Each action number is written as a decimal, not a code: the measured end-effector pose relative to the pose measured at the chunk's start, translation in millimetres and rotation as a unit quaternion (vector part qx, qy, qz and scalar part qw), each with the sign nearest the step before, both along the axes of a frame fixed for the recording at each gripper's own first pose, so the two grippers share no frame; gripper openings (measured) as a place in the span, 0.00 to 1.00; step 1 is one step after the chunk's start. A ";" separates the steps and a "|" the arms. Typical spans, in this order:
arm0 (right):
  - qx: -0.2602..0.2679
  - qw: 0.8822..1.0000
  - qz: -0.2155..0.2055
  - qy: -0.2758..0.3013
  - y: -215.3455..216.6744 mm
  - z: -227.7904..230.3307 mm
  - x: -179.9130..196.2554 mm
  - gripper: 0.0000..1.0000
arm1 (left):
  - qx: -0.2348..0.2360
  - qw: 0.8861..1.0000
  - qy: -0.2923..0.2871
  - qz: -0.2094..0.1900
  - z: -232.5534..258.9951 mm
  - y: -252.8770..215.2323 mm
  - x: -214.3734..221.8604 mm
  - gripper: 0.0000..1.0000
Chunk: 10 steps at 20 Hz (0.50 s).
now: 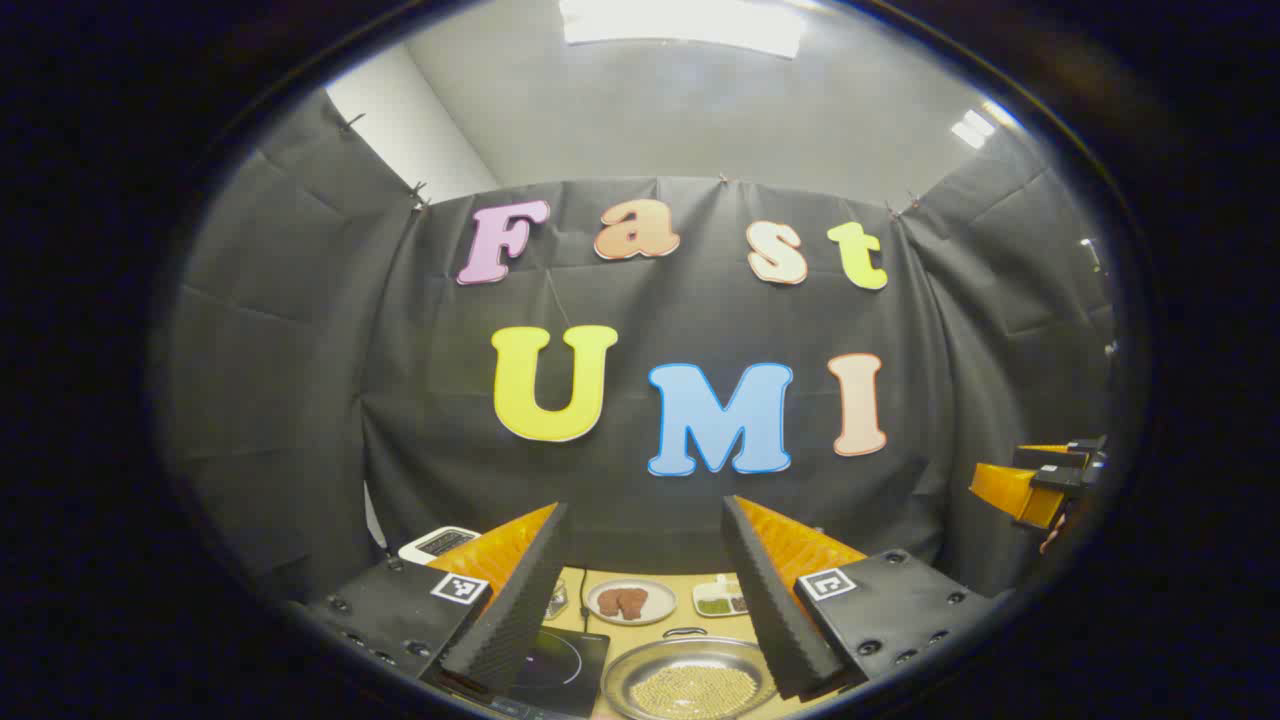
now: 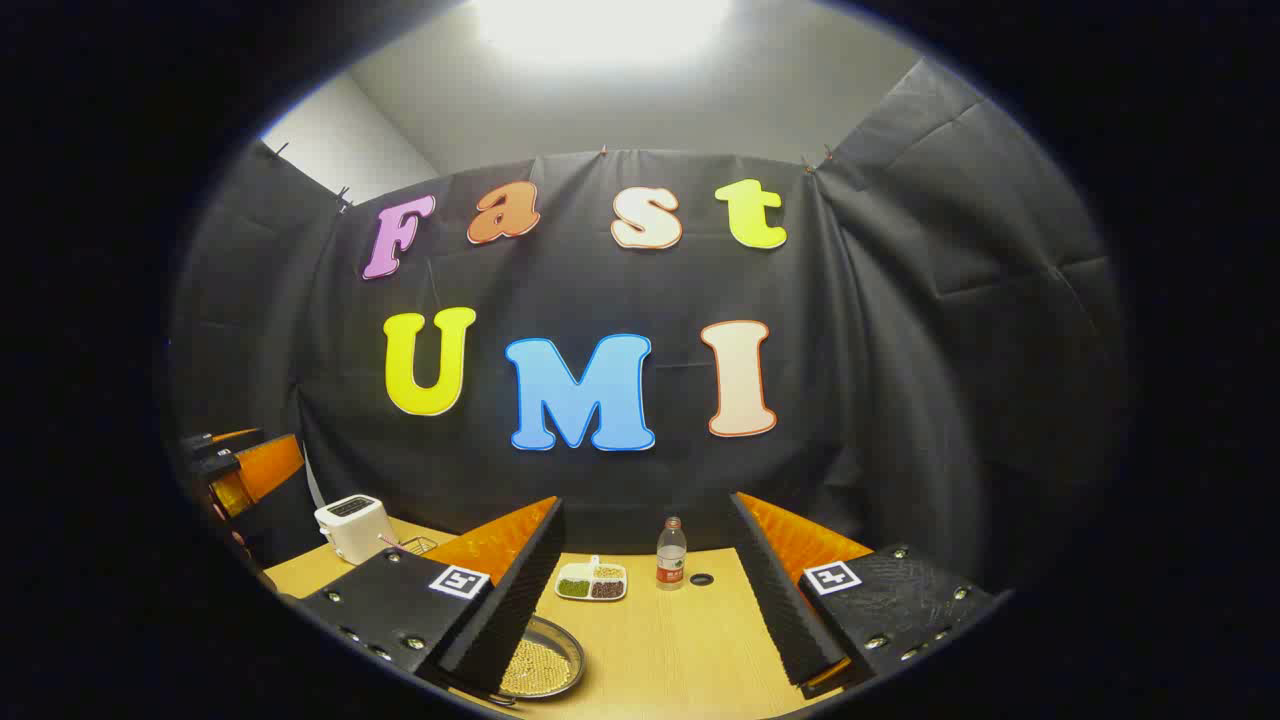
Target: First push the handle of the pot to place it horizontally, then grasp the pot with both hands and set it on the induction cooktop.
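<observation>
**Both grippers raised and spread above the table, pot untouched**

**Left gripper view**

1. The left gripper [image 1: 645, 590] is hovering above the wooden table [image 1: 660, 632] with its fingers spread wide and nothing sitting between them.
2. The pot [image 1: 688, 680], a shallow metal pan holding small yellowish grains, is resting on the table at 6 o'clock, showing through the gap between the fingers. Its wire handle [image 1: 684, 632] is lying at the far rim.
3. The induction cooktop [image 1: 560, 668], a dark slab with a ring marking, is lying just beside the pot at its 9 o'clock.
4. A round plate of brown food [image 1: 631, 601] and a divided dish [image 1: 722, 598] are sitting beyond the pot at 12 o'clock. A white toaster [image 1: 437, 541] is standing at 10 o'clock.
5. The right gripper [image 1: 1040, 480] is showing at 3 o'clock; its state cannot be told here.

**Right gripper view**

1. The right gripper [image 2: 645, 590] is hovering with its fingers spread apart and gripping nothing.
2. The pot [image 2: 540, 668] is lying at 7 o'clock, partly hidden by the near finger.
3. The divided dish [image 2: 592, 581] and a bottle [image 2: 671, 553] are standing at 12 o'clock; the toaster [image 2: 352, 527] is at 10 o'clock.
4. The left gripper [image 2: 240, 470] is showing at 9 o'clock.
</observation>
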State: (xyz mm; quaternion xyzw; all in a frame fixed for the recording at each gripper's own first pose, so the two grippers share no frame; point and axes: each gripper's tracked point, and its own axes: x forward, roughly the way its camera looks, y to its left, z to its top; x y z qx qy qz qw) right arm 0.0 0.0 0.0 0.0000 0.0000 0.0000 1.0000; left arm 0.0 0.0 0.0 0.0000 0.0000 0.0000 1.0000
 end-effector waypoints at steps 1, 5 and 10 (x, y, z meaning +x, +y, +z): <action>0.002 1.000 -0.001 0.002 2.5 0.6 1.5 0.99 | 0.001 1.000 -0.003 0.001 2.6 4.1 1.0 0.98; 0.012 1.000 -0.019 0.003 20.0 2.3 4.1 0.99 | 0.012 1.000 -0.003 -0.021 2.2 16.3 10.7 0.96; 0.008 0.999 -0.044 -0.002 40.6 5.2 7.0 0.99 | 0.010 0.998 0.000 -0.057 -3.6 27.1 23.5 0.94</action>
